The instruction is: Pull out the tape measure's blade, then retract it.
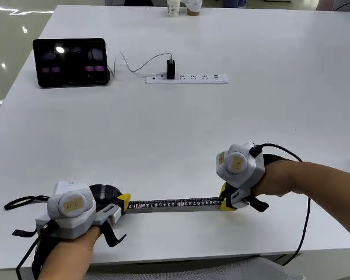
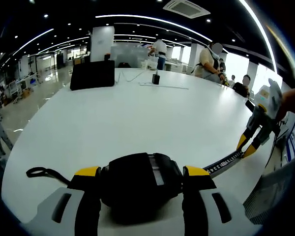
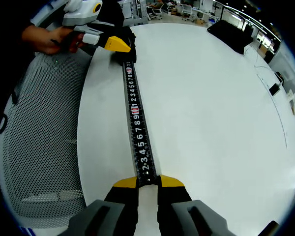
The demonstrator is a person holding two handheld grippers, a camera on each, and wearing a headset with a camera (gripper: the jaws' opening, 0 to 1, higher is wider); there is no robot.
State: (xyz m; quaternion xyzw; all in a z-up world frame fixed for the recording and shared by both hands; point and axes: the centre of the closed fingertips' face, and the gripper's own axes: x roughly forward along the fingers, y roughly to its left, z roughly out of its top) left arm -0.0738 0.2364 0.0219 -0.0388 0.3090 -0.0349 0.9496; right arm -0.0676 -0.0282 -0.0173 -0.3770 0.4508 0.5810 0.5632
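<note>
The black tape measure case (image 2: 140, 183) rests on the white table, clamped between the yellow-tipped jaws of my left gripper (image 2: 142, 172), which sits at the near left edge (image 1: 114, 204). A dark blade with white numerals (image 1: 175, 203) runs out flat along the table from the case to my right gripper (image 1: 226, 204). In the right gripper view the blade (image 3: 136, 118) stretches away to the case (image 3: 122, 51), and my right gripper (image 3: 147, 182) is shut on the blade's end. The right gripper (image 2: 250, 145) also appears in the left gripper view, with the blade (image 2: 223, 162) leading to it.
A black tablet (image 1: 71, 61) stands at the far left of the table. A white power strip (image 1: 186, 77) with a black plug and cable lies behind the middle. Paper cups (image 1: 174, 7) sit at the far edge. A mesh chair (image 3: 39, 137) is below the near edge. People stand far off.
</note>
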